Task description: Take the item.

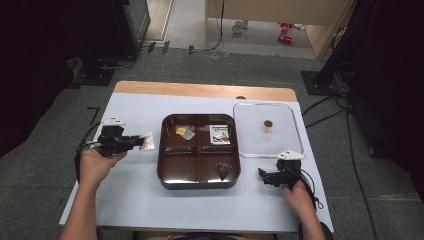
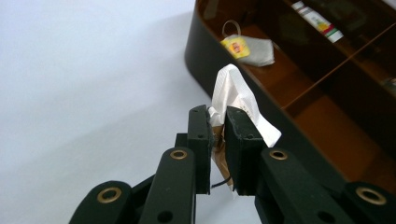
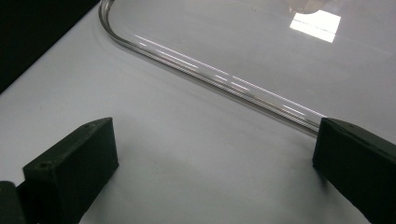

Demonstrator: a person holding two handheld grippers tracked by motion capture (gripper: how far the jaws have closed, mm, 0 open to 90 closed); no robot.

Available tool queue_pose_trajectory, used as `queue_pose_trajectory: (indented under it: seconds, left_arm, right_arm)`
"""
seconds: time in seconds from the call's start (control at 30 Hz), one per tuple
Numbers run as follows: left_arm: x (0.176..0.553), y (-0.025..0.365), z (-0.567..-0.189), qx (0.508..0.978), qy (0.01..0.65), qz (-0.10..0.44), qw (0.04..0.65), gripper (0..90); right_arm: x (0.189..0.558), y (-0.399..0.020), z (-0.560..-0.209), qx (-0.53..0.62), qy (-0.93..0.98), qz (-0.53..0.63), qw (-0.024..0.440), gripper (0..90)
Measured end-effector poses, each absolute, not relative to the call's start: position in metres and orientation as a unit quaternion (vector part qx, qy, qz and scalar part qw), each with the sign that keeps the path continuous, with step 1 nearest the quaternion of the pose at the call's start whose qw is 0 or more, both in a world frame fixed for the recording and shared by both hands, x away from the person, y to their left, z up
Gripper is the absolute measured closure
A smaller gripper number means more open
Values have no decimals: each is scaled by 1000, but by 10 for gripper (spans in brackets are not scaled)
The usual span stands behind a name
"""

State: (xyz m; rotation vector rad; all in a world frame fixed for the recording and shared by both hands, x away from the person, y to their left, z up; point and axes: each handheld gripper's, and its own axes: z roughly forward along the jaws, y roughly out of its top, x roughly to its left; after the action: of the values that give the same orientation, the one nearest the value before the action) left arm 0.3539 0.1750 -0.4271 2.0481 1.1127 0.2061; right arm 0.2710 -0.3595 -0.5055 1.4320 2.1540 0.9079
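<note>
Left gripper [image 2: 218, 140] pinches a white packet [image 2: 233, 95] just left of the brown tray [image 1: 167, 182]; right gripper [image 1: 266, 176] gapes idle by the clear lid [image 1: 296, 125]; likely the carrying step; next, lift over the rim, release into a compartment.

No legible text anywhere. Yellow tag [image 2: 235, 47] on the tea bag in the tray has a red logo, too blurred to read. Printed sachet [image 1: 220, 134] in the next compartment is too small.
</note>
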Motion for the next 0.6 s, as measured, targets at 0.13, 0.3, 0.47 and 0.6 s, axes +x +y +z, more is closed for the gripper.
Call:
queue_pose_trajectory:
  seconds: [0.13, 0.3, 0.47, 0.6]
  left_arm:
    - [356, 177, -432, 808, 441, 75, 384, 814]
    - [358, 176, -439, 815, 442, 71, 368, 813]
    - [361, 174, -445, 820, 442, 68, 357, 811]
    - [362, 175, -449, 821, 450, 61, 348, 805]
  right_arm:
    - [271, -360, -506, 512, 770, 325, 199, 0]
    - [271, -359, -505, 512, 770, 325, 199, 0]
    - [271, -359, -506, 512, 770, 325, 199, 0]
    - [271, -360, -505, 512, 770, 324, 199, 0]
